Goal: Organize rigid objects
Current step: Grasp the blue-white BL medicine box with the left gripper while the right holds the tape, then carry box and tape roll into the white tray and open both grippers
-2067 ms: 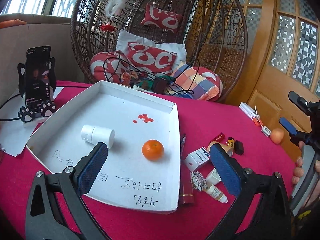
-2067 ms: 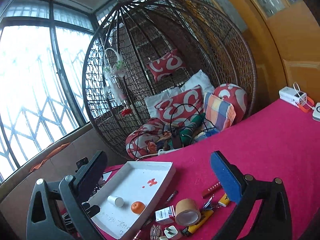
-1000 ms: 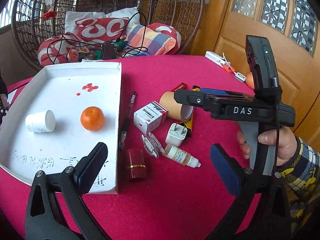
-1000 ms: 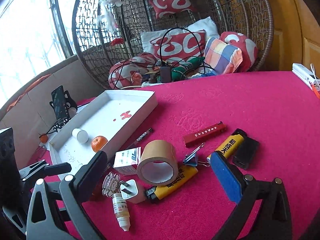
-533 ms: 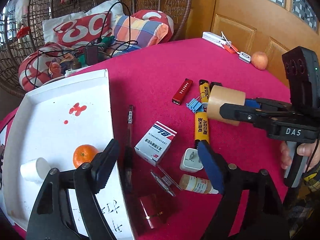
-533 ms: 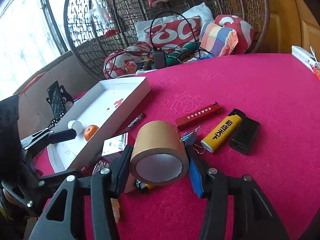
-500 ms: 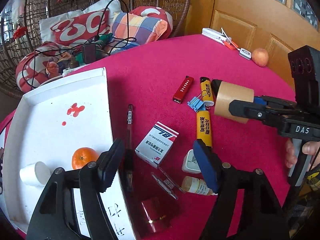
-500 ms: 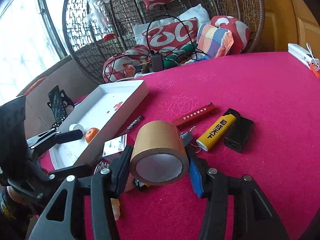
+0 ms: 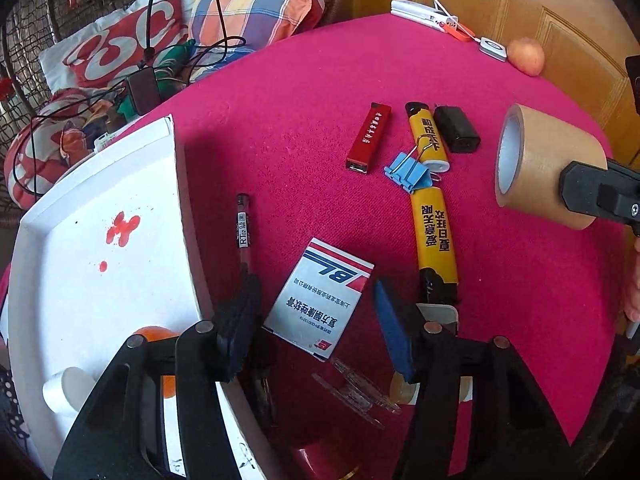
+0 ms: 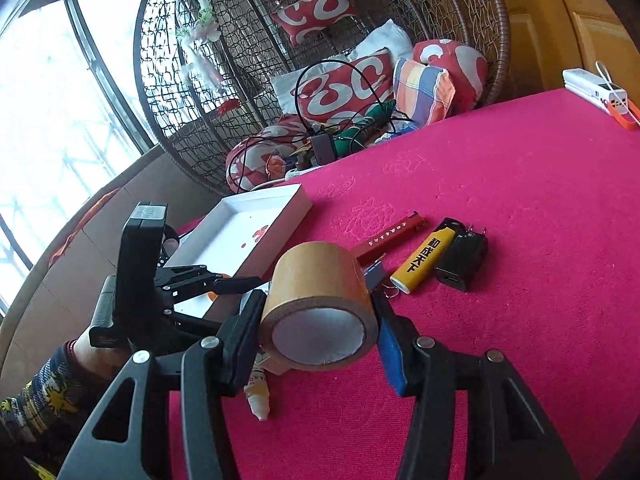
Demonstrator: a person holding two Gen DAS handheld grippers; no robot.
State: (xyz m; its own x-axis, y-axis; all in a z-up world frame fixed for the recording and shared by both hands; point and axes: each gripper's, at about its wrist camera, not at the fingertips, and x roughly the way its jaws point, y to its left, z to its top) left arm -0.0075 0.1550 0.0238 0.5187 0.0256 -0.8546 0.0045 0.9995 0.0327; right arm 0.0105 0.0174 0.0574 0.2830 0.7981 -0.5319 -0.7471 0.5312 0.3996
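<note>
Right hand-held gripper (image 10: pixel 316 320) clamping tape roll (image 10: pixel 320 304)

Brown tape roll (image 10: pixel 318 304); yellow lighter (image 9: pixel 435 234); blue binder clip (image 9: pixel 406 171); magenta tablecloth (image 9: pixel 300 100); red-spotted white tray (image 9: pixel 80 264).

Readable markings on the desk items

The white medicine box (image 9: pixel 320 299) carries a blue-and-red "BL" logo above Chinese print; the pen (image 9: pixel 243 229) at its 10 o'clock reads "R1 0.5"; both yellow lighters (image 9: pixel 434 236) and the red lighter (image 9: pixel 368 138) bear Chinese characters, too small to read.
</note>
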